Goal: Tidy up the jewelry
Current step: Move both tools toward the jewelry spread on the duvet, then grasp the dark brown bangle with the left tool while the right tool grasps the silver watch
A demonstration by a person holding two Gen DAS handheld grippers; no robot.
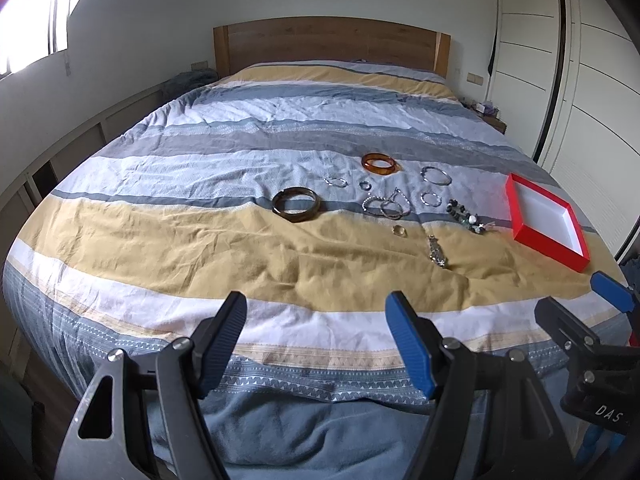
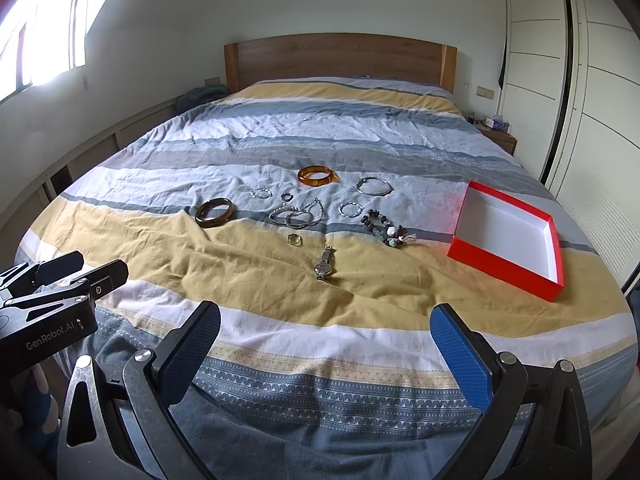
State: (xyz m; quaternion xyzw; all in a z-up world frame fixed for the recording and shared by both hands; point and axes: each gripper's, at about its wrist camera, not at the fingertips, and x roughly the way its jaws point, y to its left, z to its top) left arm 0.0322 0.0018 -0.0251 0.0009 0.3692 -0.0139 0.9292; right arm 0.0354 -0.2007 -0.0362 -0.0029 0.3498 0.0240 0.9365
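Jewelry lies scattered on the striped bedspread: an amber bangle [image 1: 380, 164] [image 2: 317, 175], a dark brown bangle [image 1: 295, 203] [image 2: 214, 211], a thin silver bangle [image 1: 436, 175] [image 2: 374, 186], a tangle of chains [image 1: 386, 204] [image 2: 296, 216], a dark bead bracelet [image 1: 468, 216] [image 2: 386, 228], a ring [image 1: 399, 231] [image 2: 295, 239] and a watch [image 1: 437, 254] [image 2: 325, 267]. An empty red box [image 1: 546, 222] [image 2: 508, 236] with a white inside sits to their right. My left gripper [image 1: 316, 320] and right gripper [image 2: 326, 336] hover open over the bed's near edge, well short of the jewelry, nothing between the fingers.
The bed [image 1: 200, 240] fills the view, with a wooden headboard [image 2: 340, 56] at the far end. White wardrobe doors [image 2: 580, 100] run along the right, a window [image 1: 28, 20] on the left. A nightstand [image 2: 496, 132] stands at the far right.
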